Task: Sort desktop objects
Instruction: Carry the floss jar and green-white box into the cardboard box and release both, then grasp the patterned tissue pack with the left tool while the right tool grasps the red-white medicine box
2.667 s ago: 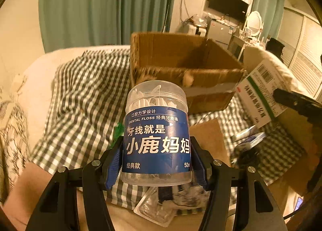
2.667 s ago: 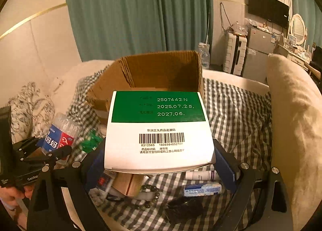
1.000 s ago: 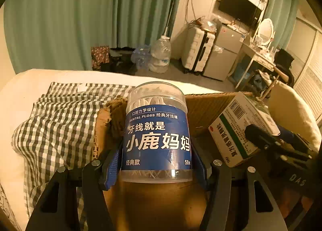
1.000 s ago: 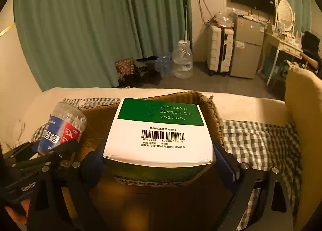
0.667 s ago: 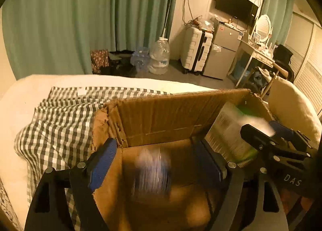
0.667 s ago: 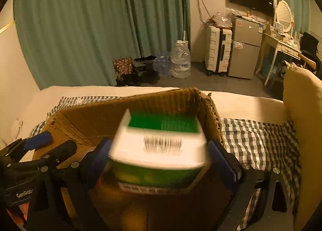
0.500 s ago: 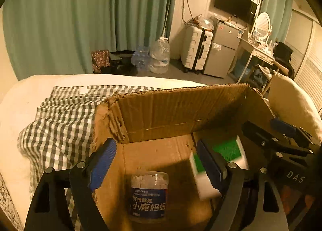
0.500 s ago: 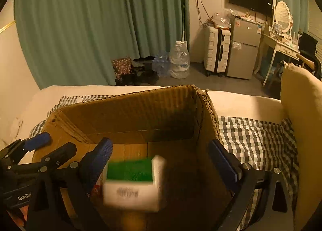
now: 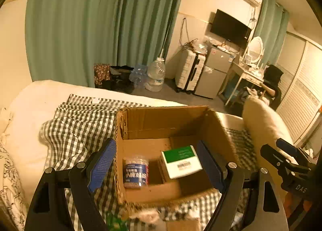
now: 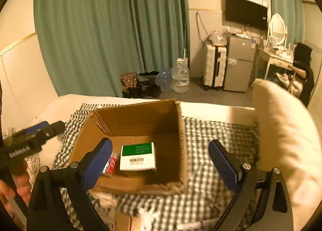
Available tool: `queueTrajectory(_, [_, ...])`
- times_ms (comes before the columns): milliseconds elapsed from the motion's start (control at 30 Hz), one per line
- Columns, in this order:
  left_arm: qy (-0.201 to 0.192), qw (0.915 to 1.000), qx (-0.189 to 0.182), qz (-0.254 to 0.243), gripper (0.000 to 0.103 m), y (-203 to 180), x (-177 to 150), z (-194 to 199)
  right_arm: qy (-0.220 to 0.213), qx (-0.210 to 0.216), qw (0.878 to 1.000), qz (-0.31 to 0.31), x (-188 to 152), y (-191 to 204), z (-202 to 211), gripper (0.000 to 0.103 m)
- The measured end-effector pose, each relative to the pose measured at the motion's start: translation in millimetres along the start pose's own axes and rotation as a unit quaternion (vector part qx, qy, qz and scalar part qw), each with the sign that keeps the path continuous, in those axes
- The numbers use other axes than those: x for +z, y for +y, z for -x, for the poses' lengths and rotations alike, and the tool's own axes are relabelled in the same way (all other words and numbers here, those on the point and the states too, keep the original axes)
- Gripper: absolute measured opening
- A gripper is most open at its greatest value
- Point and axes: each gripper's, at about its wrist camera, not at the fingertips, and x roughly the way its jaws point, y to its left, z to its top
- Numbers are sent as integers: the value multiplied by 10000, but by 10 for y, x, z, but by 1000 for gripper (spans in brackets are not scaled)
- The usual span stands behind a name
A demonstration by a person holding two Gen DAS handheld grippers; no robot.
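An open cardboard box (image 9: 218,128) (image 10: 140,116) stands on the checked cloth. Inside it a blue-labelled dental floss jar (image 9: 135,172) stands upright at the left, and a green and white medicine box (image 9: 181,160) (image 10: 138,156) lies beside it at the right. In the right wrist view the jar (image 10: 110,165) is partly hidden behind a finger. My left gripper (image 9: 159,164) is open and empty, held above the box's near side. My right gripper (image 10: 160,163) is open and empty, also above the box.
Small loose items (image 10: 147,219) lie blurred on the checked cloth (image 9: 76,122) in front of the box. A cream pillow (image 10: 285,140) lies to the right. The bed's far edge drops to a floor with water bottles (image 9: 155,76) and a suitcase (image 9: 188,75).
Both grippers opened over the box. The floss jar and the medicine box dropped in and now rest on its floor. Both grippers have since pulled up and back.
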Motion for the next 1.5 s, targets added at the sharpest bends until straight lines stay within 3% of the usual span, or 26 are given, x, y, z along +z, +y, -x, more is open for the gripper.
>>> queueTrajectory(233, [-183, 9992, 96, -349, 90, -225, -133, 585, -207, -127, 9997, 67, -91, -125, 744, 97])
queueTrajectory(367, [-56, 9989, 90, -456, 91, -264, -347, 746, -125, -133, 9998, 92, -236, -170, 909, 97])
queueTrajectory(500, [85, 9986, 88, -510, 103, -239, -662, 783, 55, -24, 9998, 211, -474, -197, 927, 103])
queueTrajectory(733, [268, 9978, 264, -540, 103, -140, -1328, 591, 601, 92, 9979, 201, -1094, -220, 556, 103])
queueTrajectory(900, [349, 9974, 375, -502, 103, -66, -1887, 384, 741, 203, 9970, -100, -1500, -270, 300, 103])
queueTrajectory(1033, [630, 9970, 225, -399, 103, -20, -2211, 108, 1024, 343, 9934, -384, -1758, -265, 101, 103])
queueTrajectory(1500, [1505, 9882, -199, -224, 103, 51, -2705, -439, 1726, 1010, 9795, -240, -2006, 223, -457, 101])
